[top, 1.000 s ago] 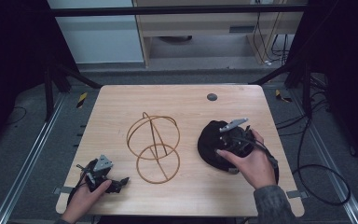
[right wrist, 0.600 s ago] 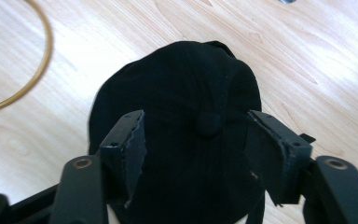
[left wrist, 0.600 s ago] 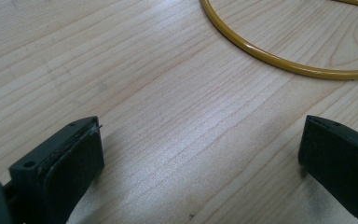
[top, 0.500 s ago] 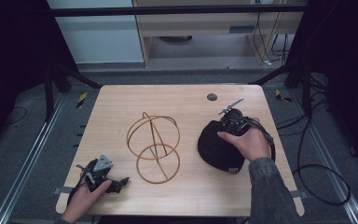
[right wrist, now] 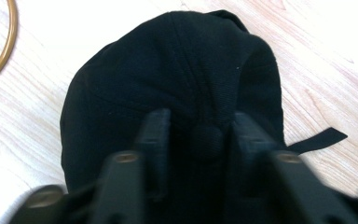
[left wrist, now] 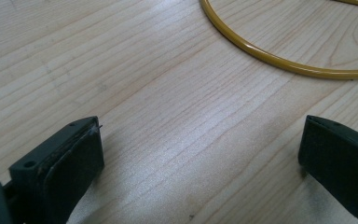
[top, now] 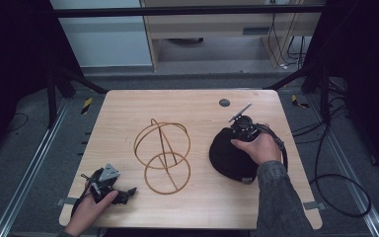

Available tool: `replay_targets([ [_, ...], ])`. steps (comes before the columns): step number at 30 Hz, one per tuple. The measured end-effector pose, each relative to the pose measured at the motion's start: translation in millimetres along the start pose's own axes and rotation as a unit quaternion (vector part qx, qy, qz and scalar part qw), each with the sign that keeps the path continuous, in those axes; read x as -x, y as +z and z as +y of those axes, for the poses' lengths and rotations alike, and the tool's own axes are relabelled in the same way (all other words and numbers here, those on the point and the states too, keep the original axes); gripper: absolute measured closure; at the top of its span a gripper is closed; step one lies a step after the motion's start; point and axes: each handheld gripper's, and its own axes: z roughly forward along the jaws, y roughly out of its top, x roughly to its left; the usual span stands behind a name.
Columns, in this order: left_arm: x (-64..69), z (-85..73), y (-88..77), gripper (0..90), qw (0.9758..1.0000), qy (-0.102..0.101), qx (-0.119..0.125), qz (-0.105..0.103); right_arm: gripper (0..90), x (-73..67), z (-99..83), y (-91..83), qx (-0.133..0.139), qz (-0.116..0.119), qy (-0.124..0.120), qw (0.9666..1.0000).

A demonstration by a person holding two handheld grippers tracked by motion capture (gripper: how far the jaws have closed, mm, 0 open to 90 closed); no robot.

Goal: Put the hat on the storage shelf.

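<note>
The cap (right wrist: pixel 177 93), a black cloth one lying on the right half of the bench (top: pixel 197 103) just beside the wire stand (top: pixel 163 150), looks light, soft and floppy, so I'd take it by the crown button, where the fabric bunches. My right hand-held gripper (right wrist: pixel 198 135) points down onto the crown with the hand arched over it, and its jaws have just been closing around that button, pads pressing the cloth. My left hand-held gripper (left wrist: pixel 200 158) rests low at the near left corner, jaws wide apart over bare wood.

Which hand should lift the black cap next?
Right. The right gripper has just been closing, its fingers pinching the black cap at its crown. The left gripper rests open, far off.
</note>
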Motion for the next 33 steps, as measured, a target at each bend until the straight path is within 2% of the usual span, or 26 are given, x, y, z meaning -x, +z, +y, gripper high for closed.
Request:
replay_targets([
  [2,0.0,0.0,0.0,0.0,1.0,0.0,0.0,0.0,75.2,0.5,-0.8,-0.6,0.002,0.001,0.004,1.0],
  [5,0.0,0.0,0.0,0.0,1.0,0.0,0.0,0.0,76.4,1.7,-1.9,-3.3,0.007,0.012,0.004,0.9999],
  [11,0.5,-0.1,-0.1,0.0,1.0,0.0,0.0,0.0,77.1,-3.2,-7.0,-29.0,0.049,0.022,0.004,0.9985],
  [17,0.8,-0.2,-0.1,0.0,1.0,-0.001,0.0,0.0,77.1,-8.7,-13.3,-56.0,0.097,0.035,0.004,0.9946],
  [21,1.1,-0.2,-0.1,0.0,1.0,-0.001,0.0,0.0,77.2,-12.5,-15.1,-70.8,0.12,0.033,0.0,0.9922],
  [27,1.4,-0.2,0.0,0.0,1.0,-0.001,0.001,0.0,77.3,-17.1,-11.6,-103.8,0.155,0.027,-0.014,0.9874],
  [33,1.5,-0.2,0.0,0.0,1.0,-0.001,0.001,0.0,77.4,-25.7,-10.0,-114.6,0.176,0.02,-0.023,0.9839],
])
